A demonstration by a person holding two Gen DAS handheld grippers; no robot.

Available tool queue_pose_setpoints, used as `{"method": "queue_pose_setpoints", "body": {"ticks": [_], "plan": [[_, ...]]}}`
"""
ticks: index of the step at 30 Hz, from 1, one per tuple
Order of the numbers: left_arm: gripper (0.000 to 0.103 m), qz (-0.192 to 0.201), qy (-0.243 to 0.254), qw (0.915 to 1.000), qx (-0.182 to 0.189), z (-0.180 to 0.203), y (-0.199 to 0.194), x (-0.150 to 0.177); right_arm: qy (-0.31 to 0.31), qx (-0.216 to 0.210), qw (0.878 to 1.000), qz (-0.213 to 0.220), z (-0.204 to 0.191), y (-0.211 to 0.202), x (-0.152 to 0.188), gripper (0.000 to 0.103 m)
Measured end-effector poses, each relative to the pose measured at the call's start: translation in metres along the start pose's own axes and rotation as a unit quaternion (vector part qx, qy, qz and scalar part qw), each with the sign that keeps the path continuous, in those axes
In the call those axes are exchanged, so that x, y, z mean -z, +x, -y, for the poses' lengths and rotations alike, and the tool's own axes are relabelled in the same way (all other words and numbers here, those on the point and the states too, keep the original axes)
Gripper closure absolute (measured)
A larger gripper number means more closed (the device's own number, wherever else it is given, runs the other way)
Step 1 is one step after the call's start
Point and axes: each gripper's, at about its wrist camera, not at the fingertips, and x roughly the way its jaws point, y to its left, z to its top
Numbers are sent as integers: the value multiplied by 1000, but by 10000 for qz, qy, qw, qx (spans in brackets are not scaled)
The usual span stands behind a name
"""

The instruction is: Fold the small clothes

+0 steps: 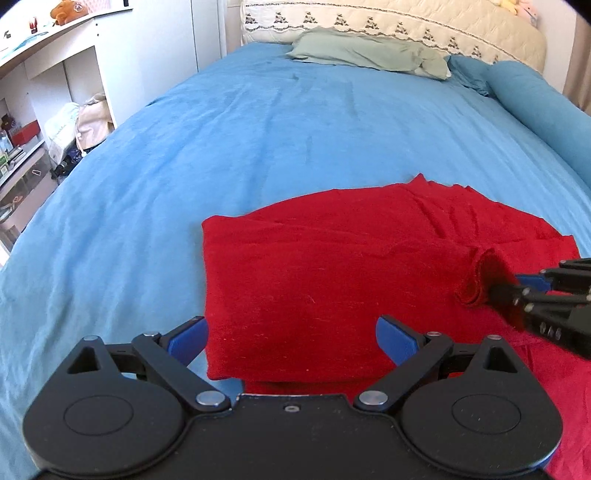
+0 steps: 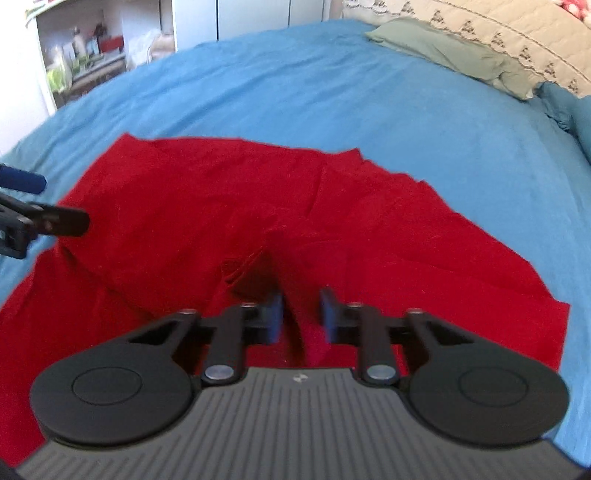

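Note:
A red garment [image 1: 332,266] lies partly folded on the blue bed; it also fills the middle of the right wrist view [image 2: 207,206]. My left gripper [image 1: 291,338] is open, its jaws wide apart over the garment's near left corner, holding nothing. My right gripper [image 2: 301,314] has its fingers partly closed with a ridge of red cloth between them. In the left wrist view the right gripper [image 1: 498,291] comes in from the right with a bunched fold of cloth at its tips. The left gripper's fingers [image 2: 59,219] show at the left edge of the right wrist view.
The blue bedsheet [image 1: 240,140] covers the bed. A green pillow [image 1: 369,51] and a patterned cream headboard cover [image 1: 406,26] are at the far end. A blue bolster [image 1: 535,107] lies at the right. White shelves with clutter [image 1: 44,110] stand left of the bed.

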Motion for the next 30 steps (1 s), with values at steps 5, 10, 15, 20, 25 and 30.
{"method": "queue_pose_setpoints", "body": {"ticks": [5,10,15,20,25,30], "plan": [[4,7,-52,10000,-11,-2,1,-2,897,102,9953,347,27,-15,-2,82],[4,-15,-112,9999,-33,-3,2,-4,2291,245,9694,845,79,-48,17,83],[4,-53,-44,10000,-48,1,6,-2,3105,643,9435,957,120,-62,49,83],[4,-123,-2,9999,-105,4,12,0,3467,689,9324,754,140,-56,77,83],[4,-135,-17,9999,-105,4,13,0,3529,723,9270,1042,139,-69,79,83],[4,-186,-35,9997,-151,3,16,1,3645,860,9250,637,142,-54,91,82]]}}
